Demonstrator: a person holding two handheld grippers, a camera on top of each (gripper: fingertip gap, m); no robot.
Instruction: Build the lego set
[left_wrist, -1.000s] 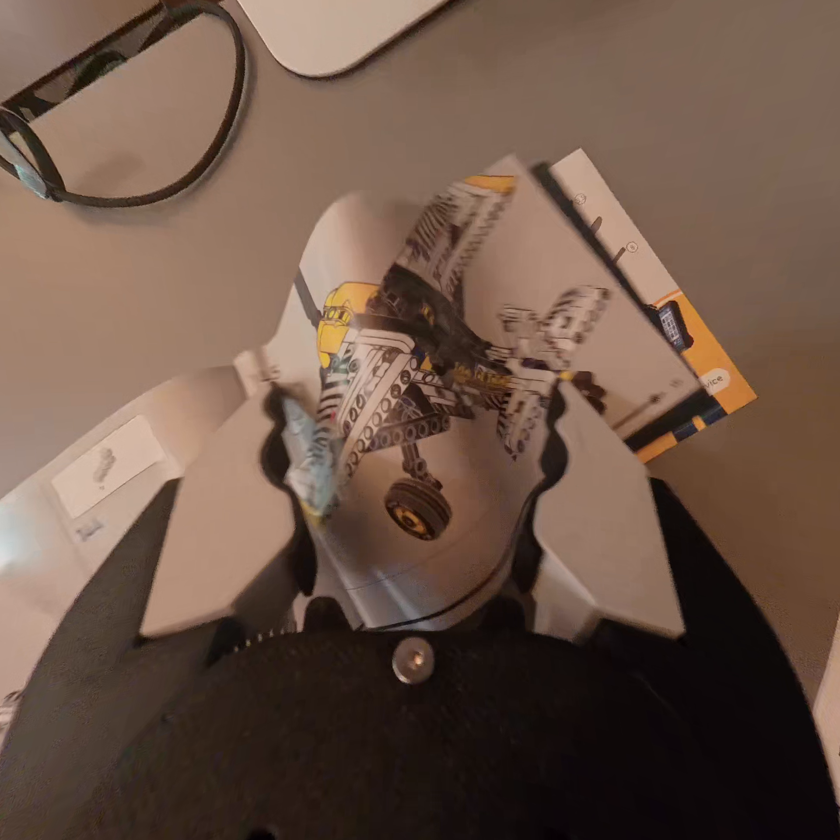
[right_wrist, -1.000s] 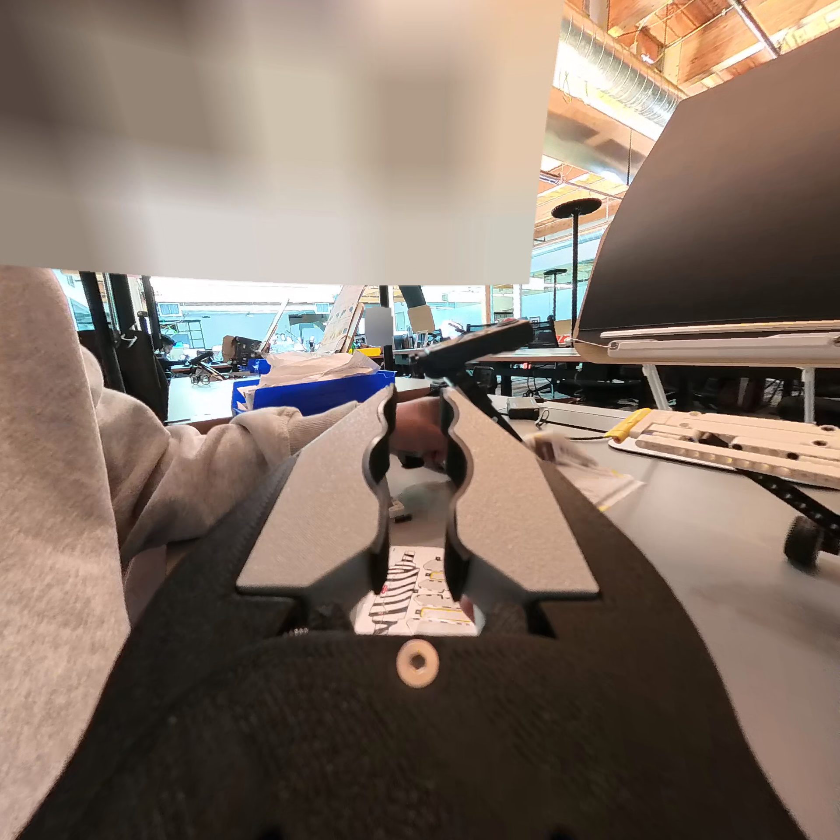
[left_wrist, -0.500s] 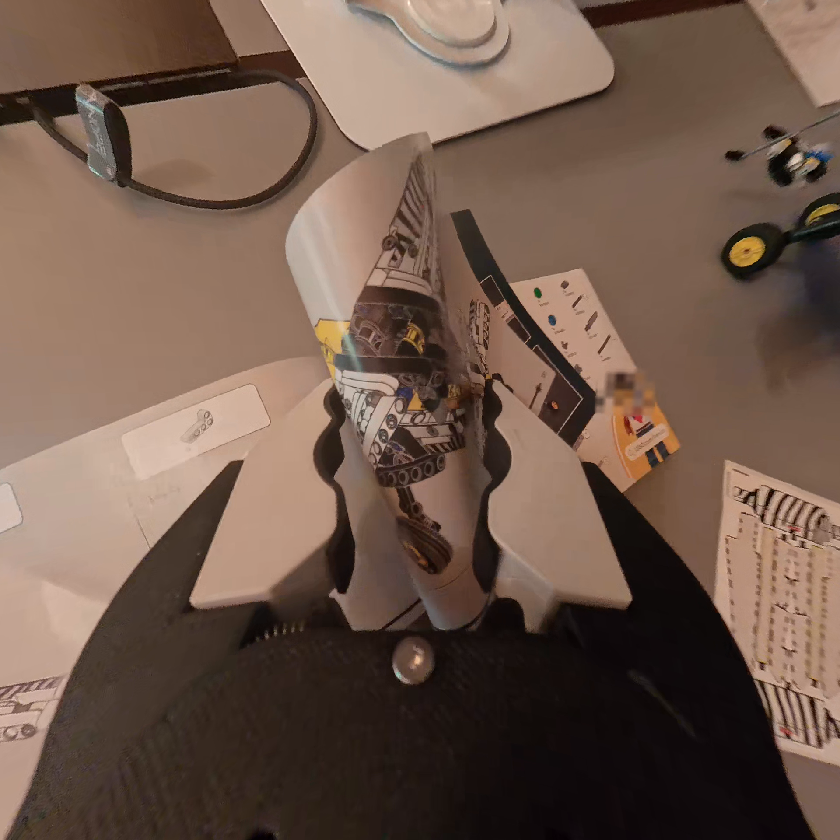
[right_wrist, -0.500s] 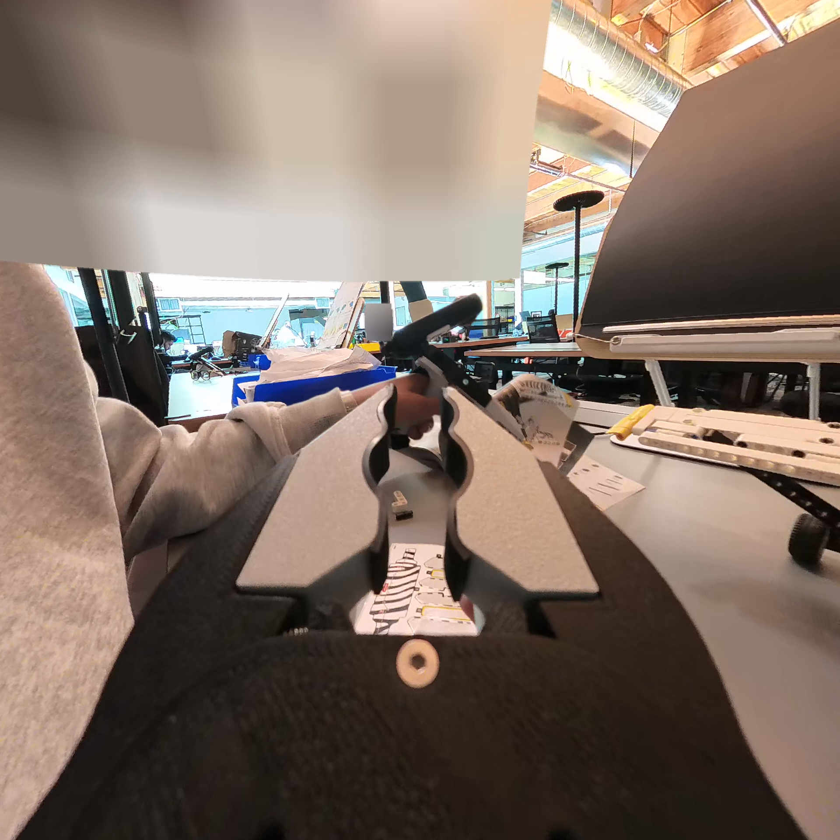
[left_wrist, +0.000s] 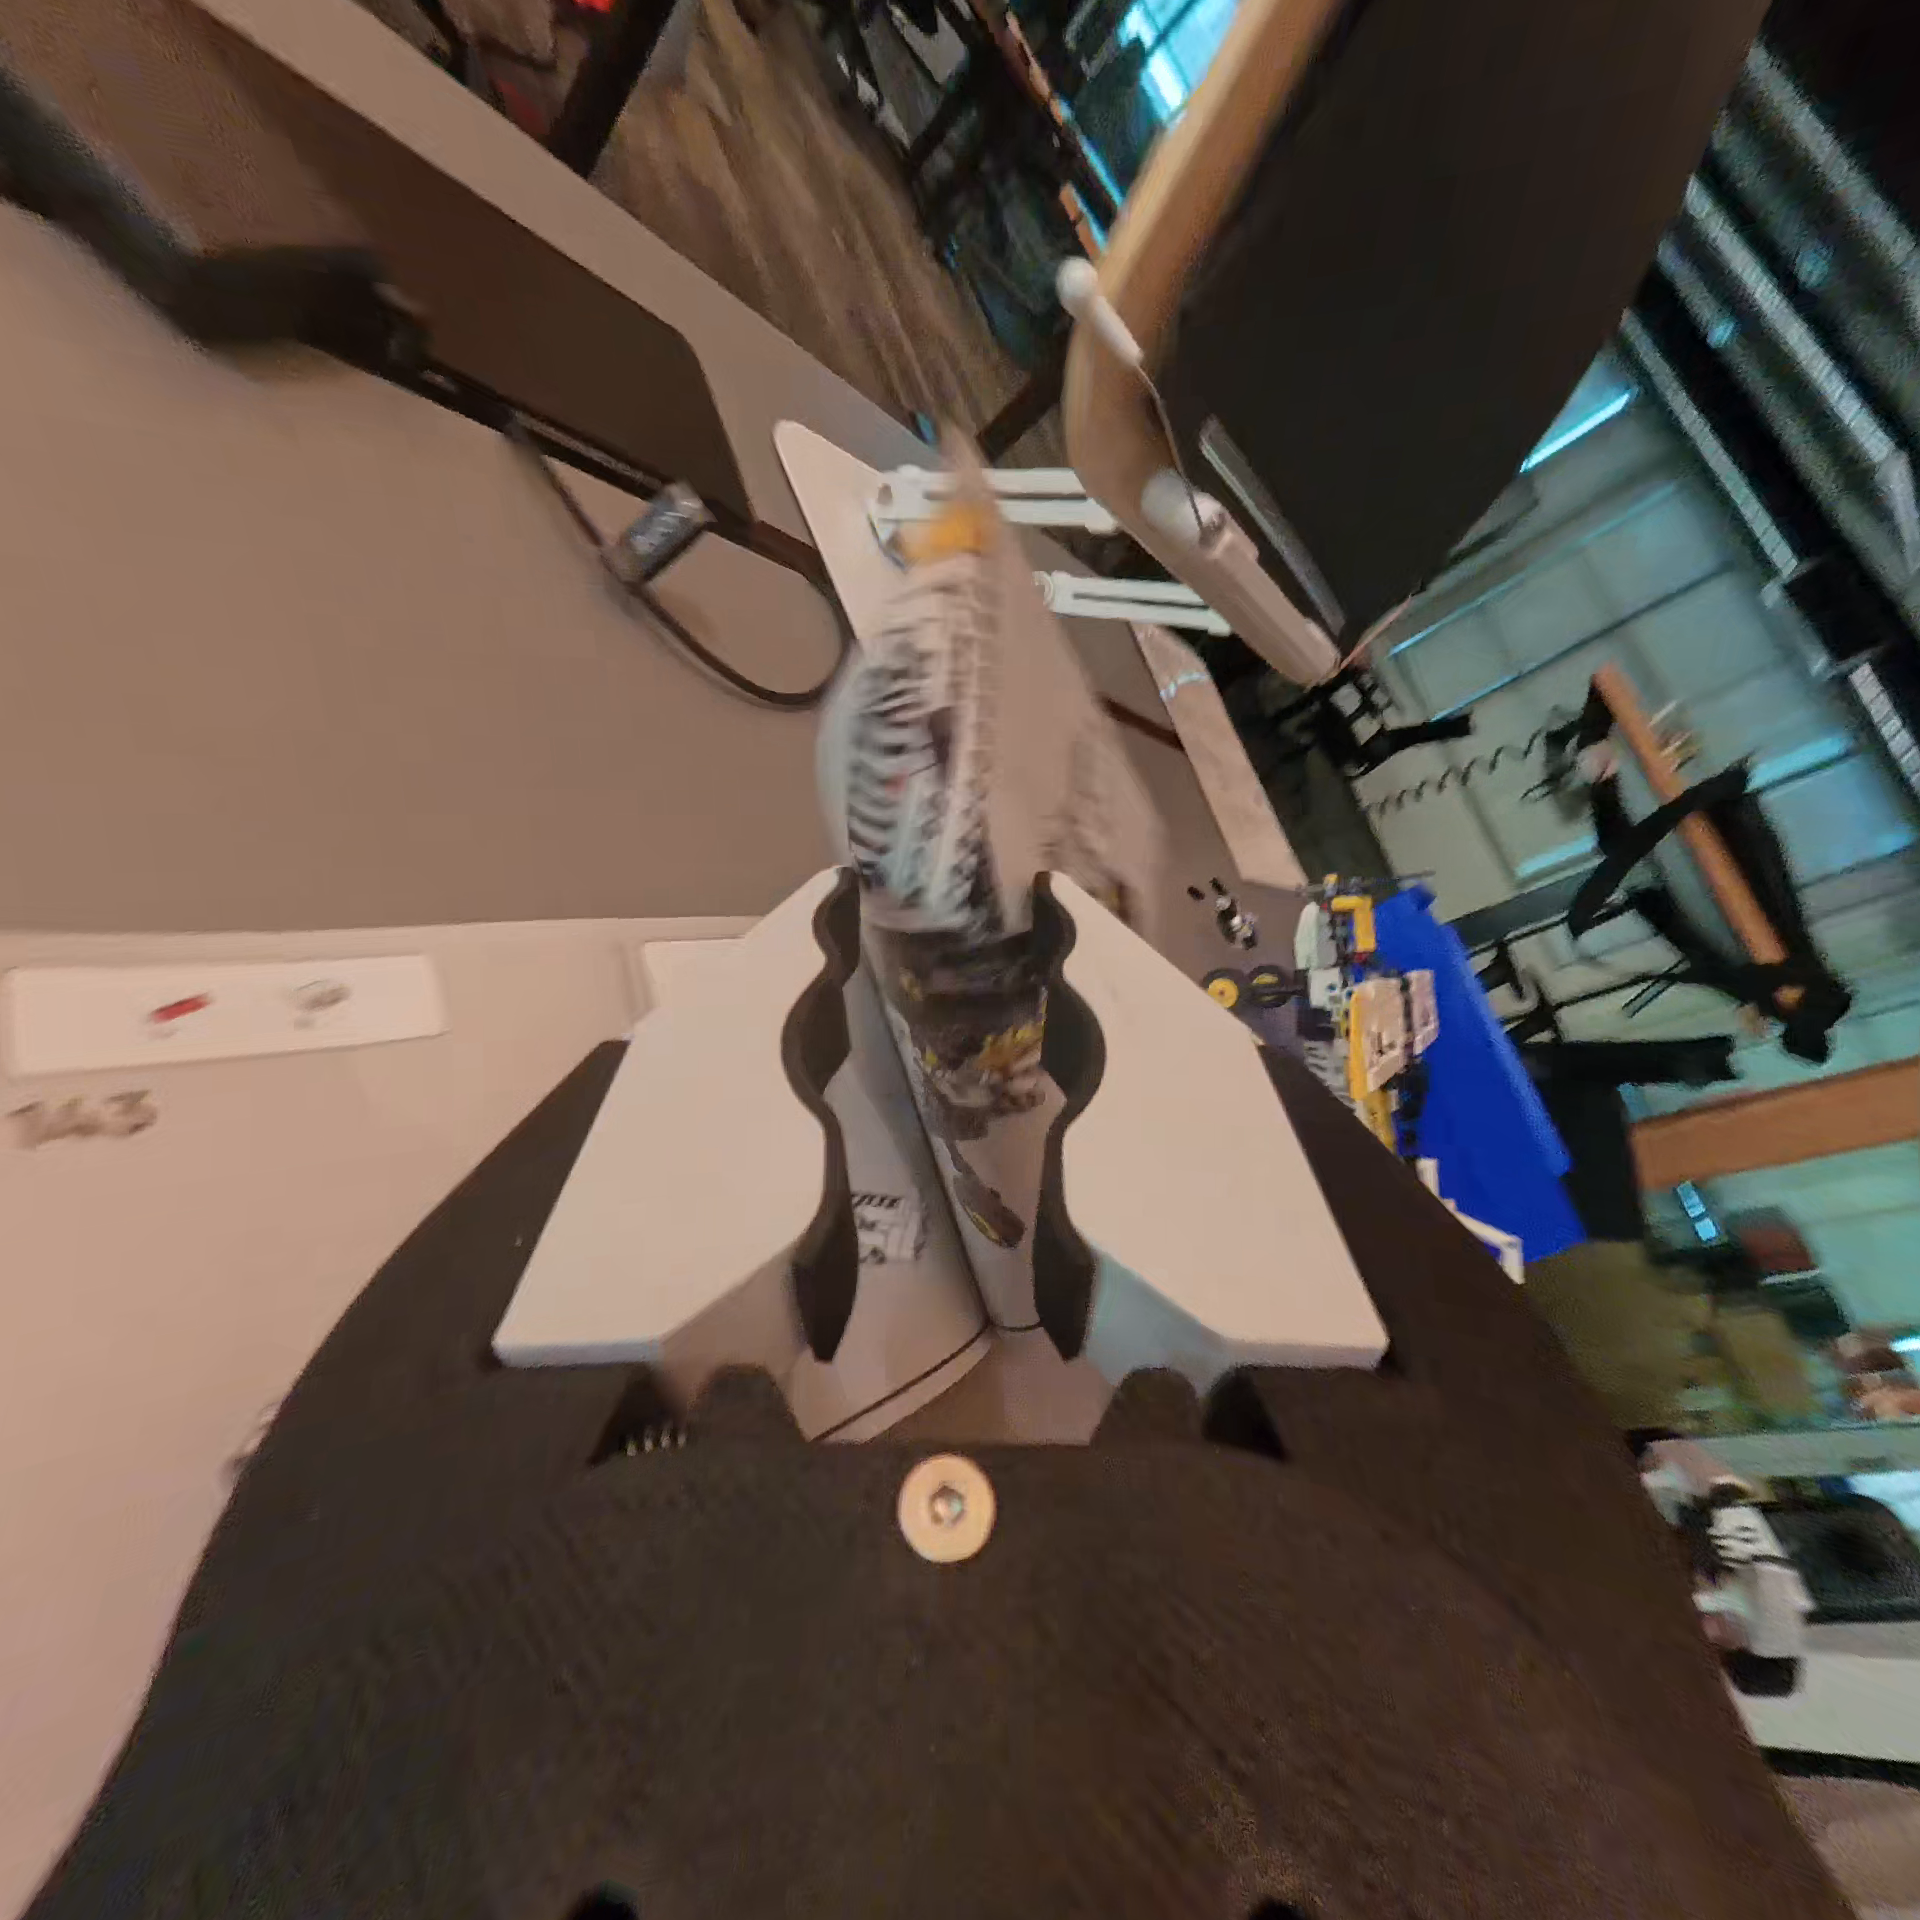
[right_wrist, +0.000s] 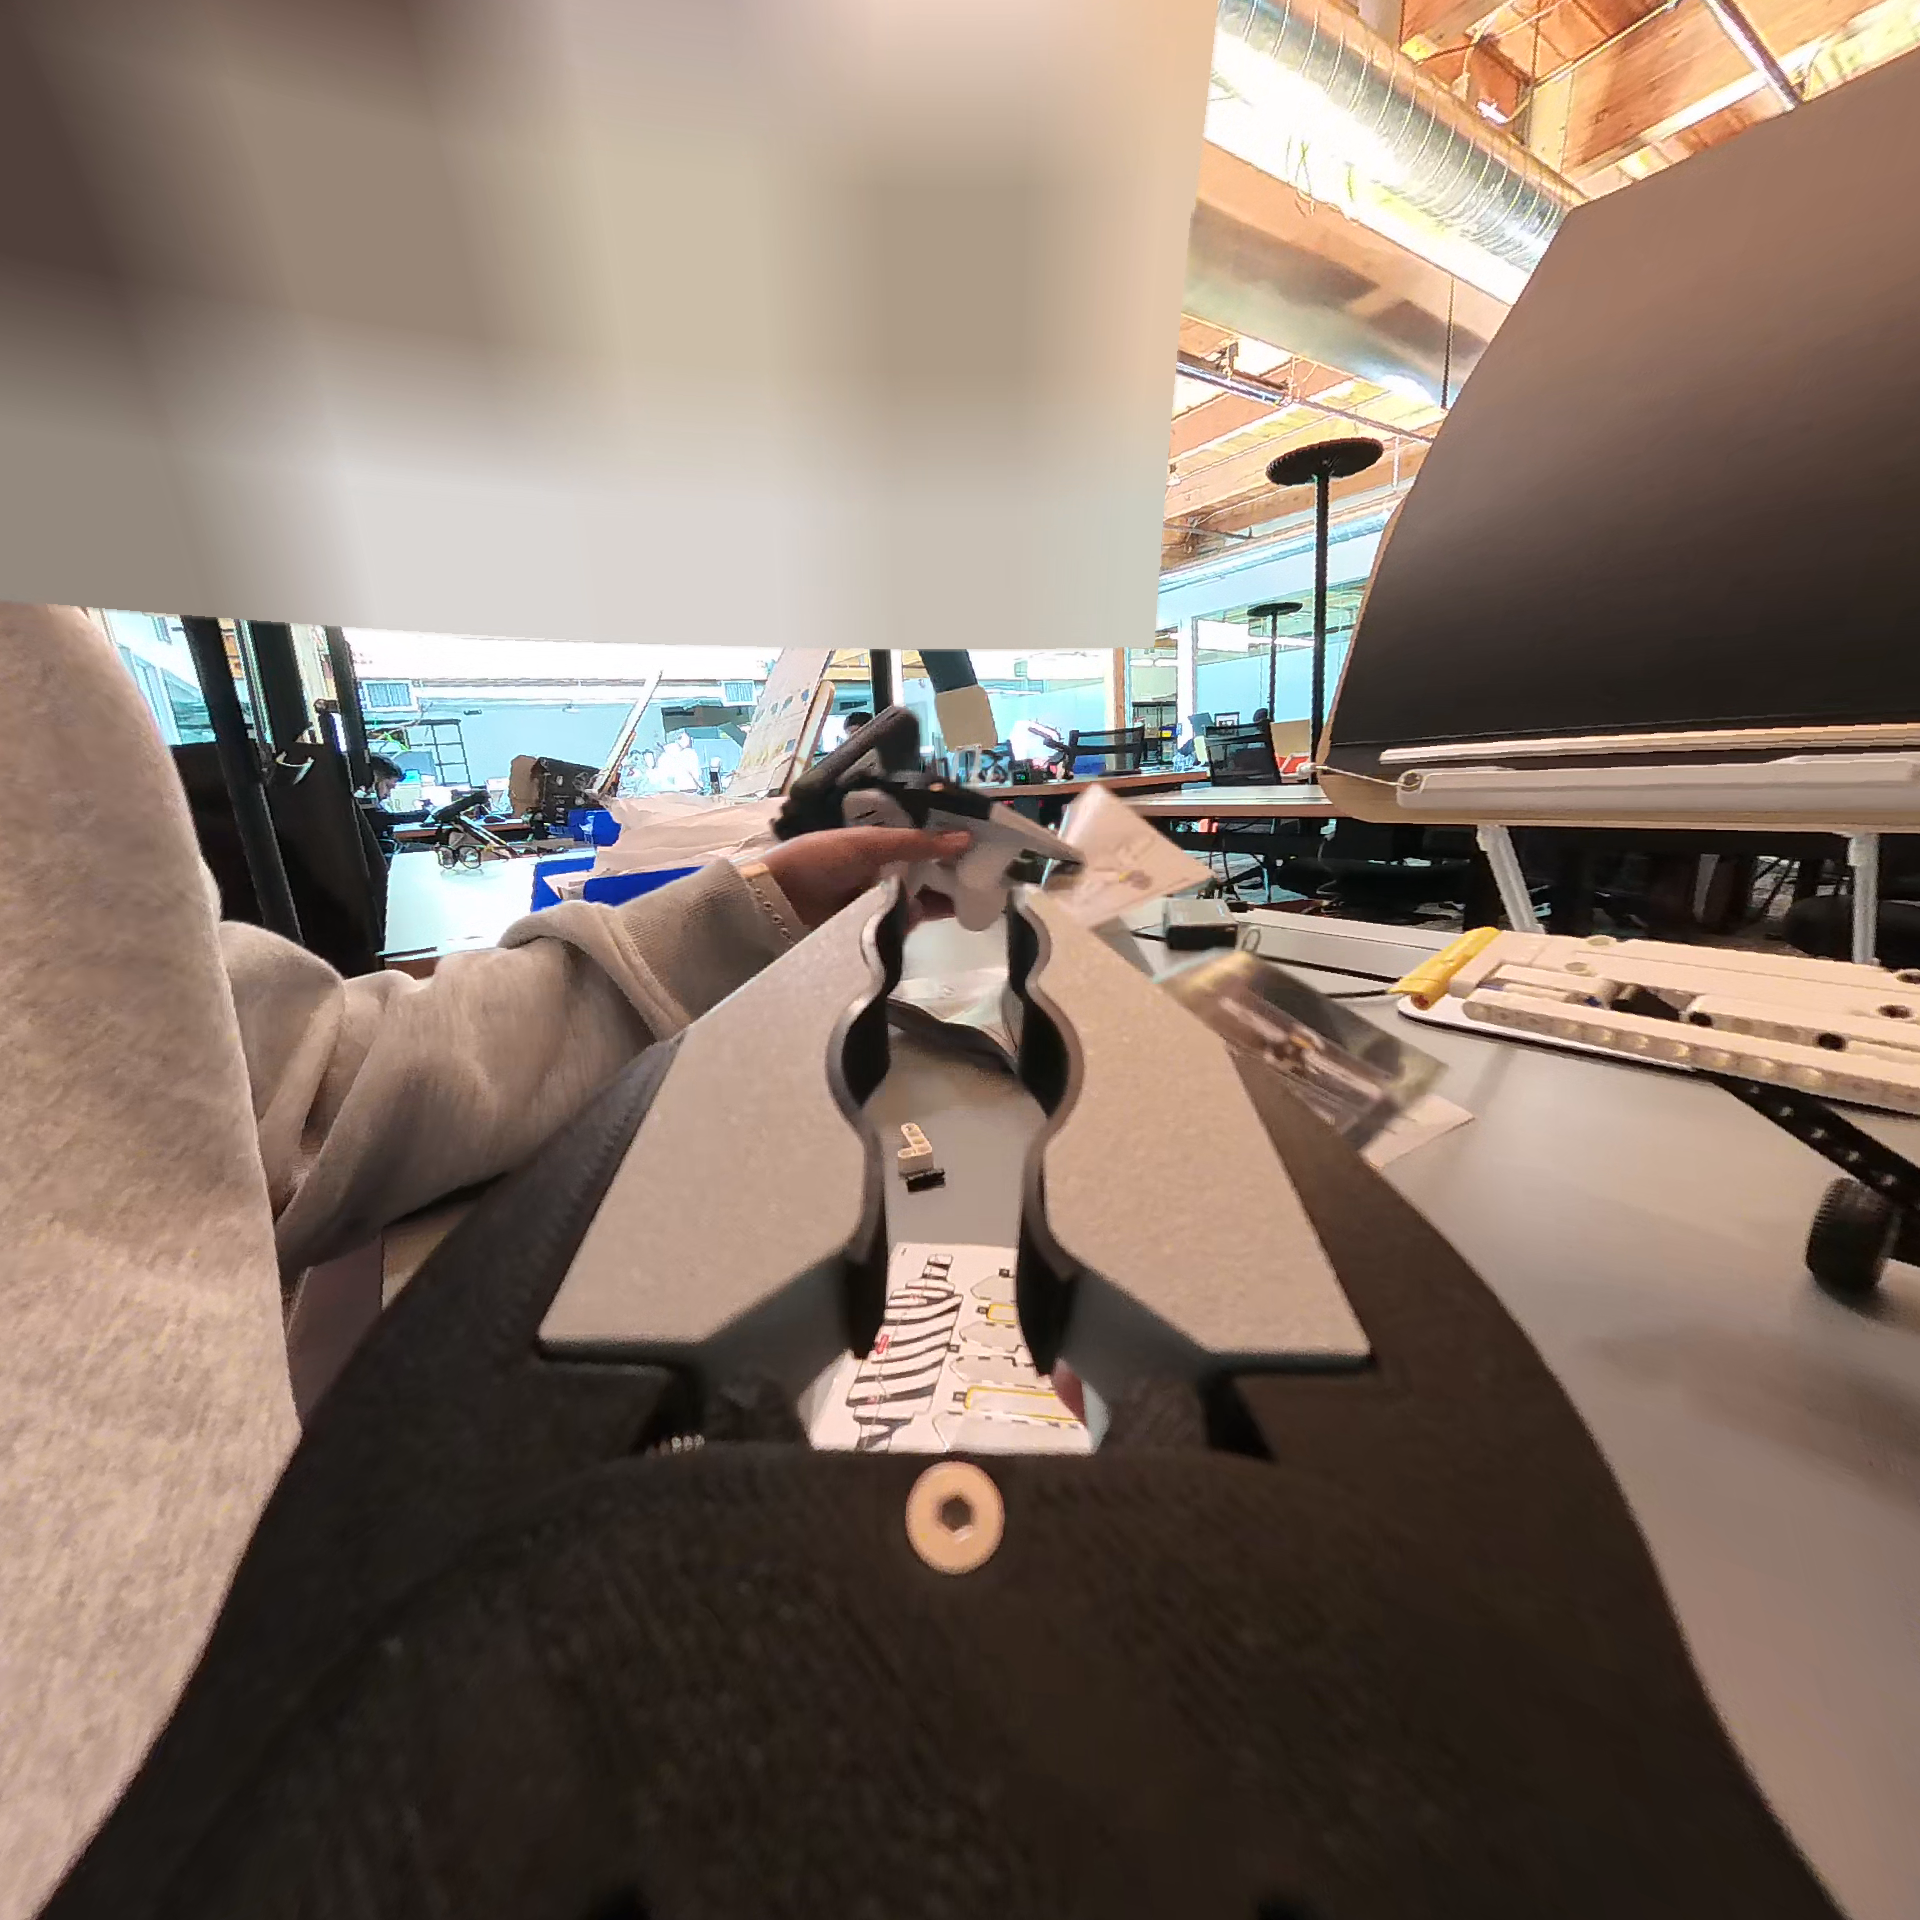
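The left gripper (left_wrist: 940, 914) is clenched on a booklet (left_wrist: 940, 790), which stands up between its fingers toward 12 o'clock, blurred by motion. This looks like page handling, not building: the booklet is lifted off the worktop (left_wrist: 312, 675) to be turned or set aside. The next move calls for laying it flat and open where the step can be read, without creasing the page.

The right gripper (right_wrist: 948, 914) is released and holds nothing. Below it lies one sticker sheet (right_wrist: 935, 1340); just past that, two small pieces (right_wrist: 920, 1153), one white and one black. At 2 o'clock sits one long white beam assembly (right_wrist: 1662, 1023) with one black wheel (right_wrist: 1855, 1242).

Farther off, in the left view at 3 o'clock, one partly built yellow-and-white model (left_wrist: 1361, 1008) rests by a blue bin (left_wrist: 1475, 1122). One dark monitor (right_wrist: 1683, 499) stands behind.
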